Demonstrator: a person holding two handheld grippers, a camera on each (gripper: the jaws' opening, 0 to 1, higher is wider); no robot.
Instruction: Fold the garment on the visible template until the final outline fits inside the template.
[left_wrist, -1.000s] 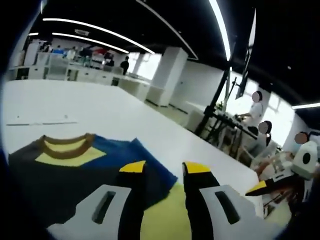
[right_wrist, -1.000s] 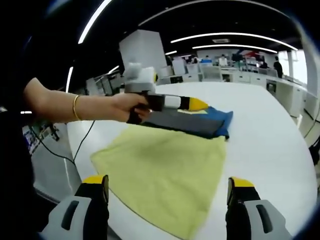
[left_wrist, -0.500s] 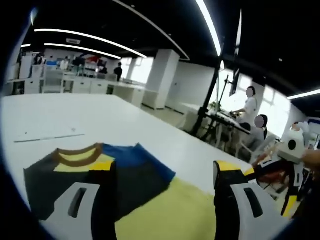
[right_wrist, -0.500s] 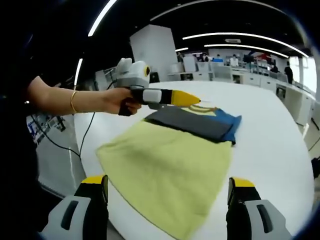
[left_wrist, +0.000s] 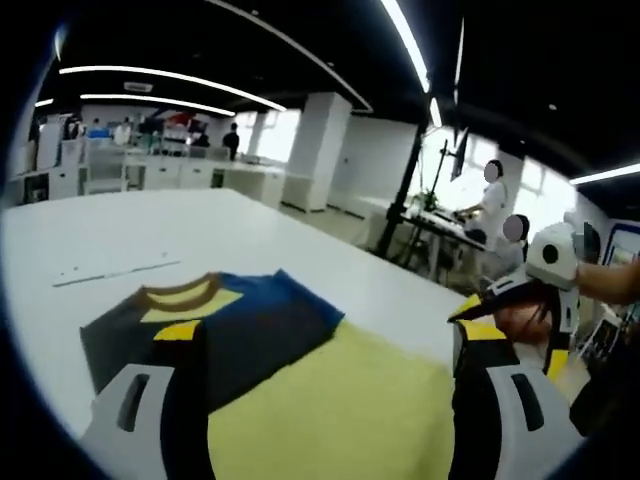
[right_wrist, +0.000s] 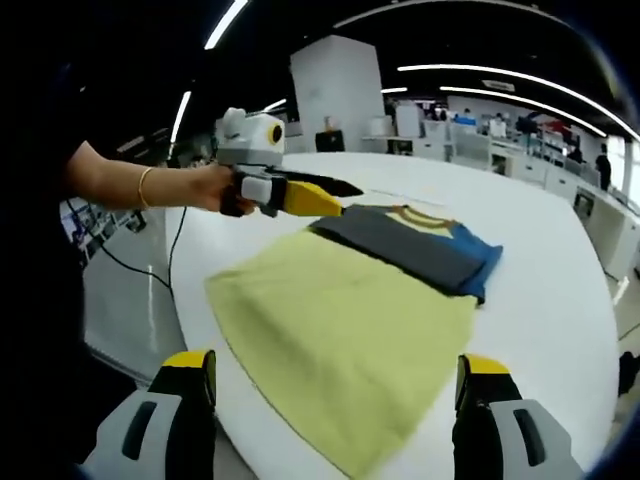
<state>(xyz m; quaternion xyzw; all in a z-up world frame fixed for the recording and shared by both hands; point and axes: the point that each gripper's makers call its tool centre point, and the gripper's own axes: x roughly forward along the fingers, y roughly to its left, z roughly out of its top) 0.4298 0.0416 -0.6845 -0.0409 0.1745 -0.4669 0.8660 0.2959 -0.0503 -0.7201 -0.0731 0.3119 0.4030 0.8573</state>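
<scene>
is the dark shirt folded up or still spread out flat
Folded. The dark shirt lies as a compact rectangle, blue layer doubled at its edge, collar showing, on the yellow cloth. Both grippers hover open.

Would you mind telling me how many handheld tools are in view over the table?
2. The left tool is held in a hand above the garment's near edge, jaws spread; the right tool hovers over the yellow cloth's front edge, jaws wide apart.

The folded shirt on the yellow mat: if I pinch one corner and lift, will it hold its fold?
Probably not. The shirt lies limp and flat in soft layers, so a lifted corner would likely droop and unfold. It looks thin, probably light. The yellow mat beneath also looks like cloth and may drag along.
</scene>
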